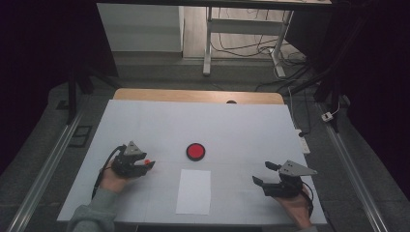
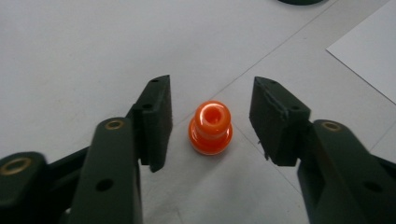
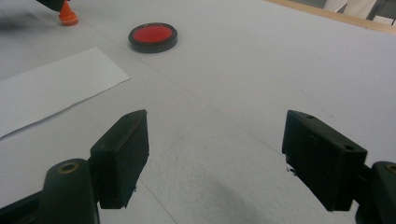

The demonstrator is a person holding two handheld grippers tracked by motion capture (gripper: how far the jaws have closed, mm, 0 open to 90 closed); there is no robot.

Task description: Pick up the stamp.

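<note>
The orange stopper [image 2: 210, 127] stands upright on the white table [image 1: 145, 121], near the left part of it, between the two jaws of my left gripper [image 2: 210, 119]. In the left gripper view there is a clear gap on each side between the stopper and the black pads [image 2: 159, 116], so the pads do not touch it; the jaws stand at a moderate width and hold nothing. That view gives the stopper's form: a glossy, translucent orange piece with a wide round base, a narrower neck and a rounded top with a hollow in its centre. The high view reduces it to a small orange spot [image 1: 146, 161] at the tip of the left gripper [image 1: 145, 164], so form and gaps cannot be read there; instead it gives the layout. A sheet of white paper [image 1: 194, 191] lies flat toward the near edge of the table, right of the stopper, and a round black-rimmed red disc [image 1: 196, 151] lies just beyond the paper. My right gripper [image 1: 265, 173] rests low at the right side of the table, well apart from the stopper. In the right gripper view its jaws [image 3: 215, 158] stand wide with bare table between them, and the disc [image 3: 152, 36], the paper [image 3: 51, 88] and the stopper [image 3: 68, 15] appear farther off.
</note>
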